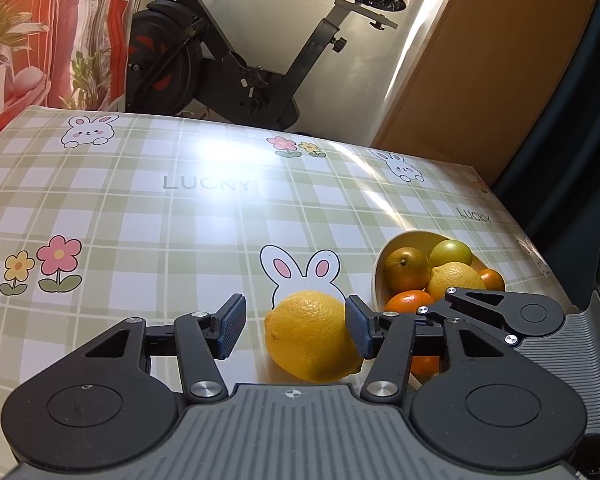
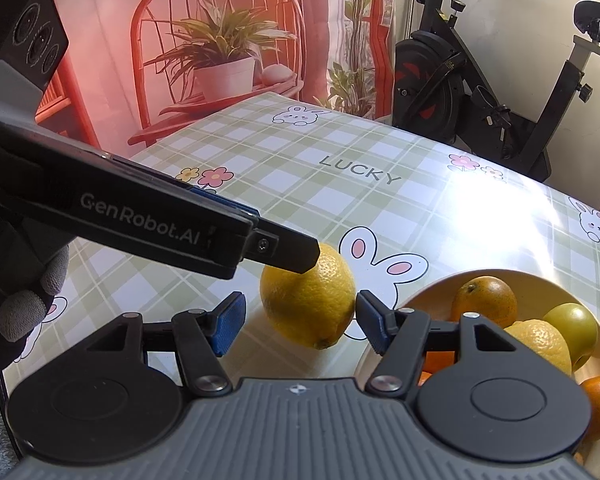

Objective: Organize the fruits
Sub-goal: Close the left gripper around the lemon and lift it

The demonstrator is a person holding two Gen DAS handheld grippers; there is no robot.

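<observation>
**Loose lemon between two claws, bowl just to its right**

One lemon (image 1: pixel 310 336) lies on the bench (image 1: pixel 140 220), on the checked cloth, just left of a pale bowl (image 1: pixel 380 276) that already holds oranges, a second lemon and a green fruit.

Left claw (image 1: pixel 296 330): jaws partly open around the lemon. The right pad touches or nearly touches the rind; the left pad stands clear of it. No grip as yet.

Right claw (image 2: pixel 298 322): also partly open, with the same lemon (image 2: pixel 308 300) just ahead of its pads and a gap on the left side. It holds nothing. The right claw's view shows the tip of the left claw lying over the lemon's far upper side.

Handling judgement: the lemon looks firm, of moderate weight and not fragile, with a pebbled rind that should give the ribbed pads fair purchase. Its oval form will roll or squirt out if pinched near the pointed ends. Best hold is across the fat middle, pads opposite each other, with modest pressure. Only one claw should take it; two crowding one fruit risks knocking it away.
</observation>
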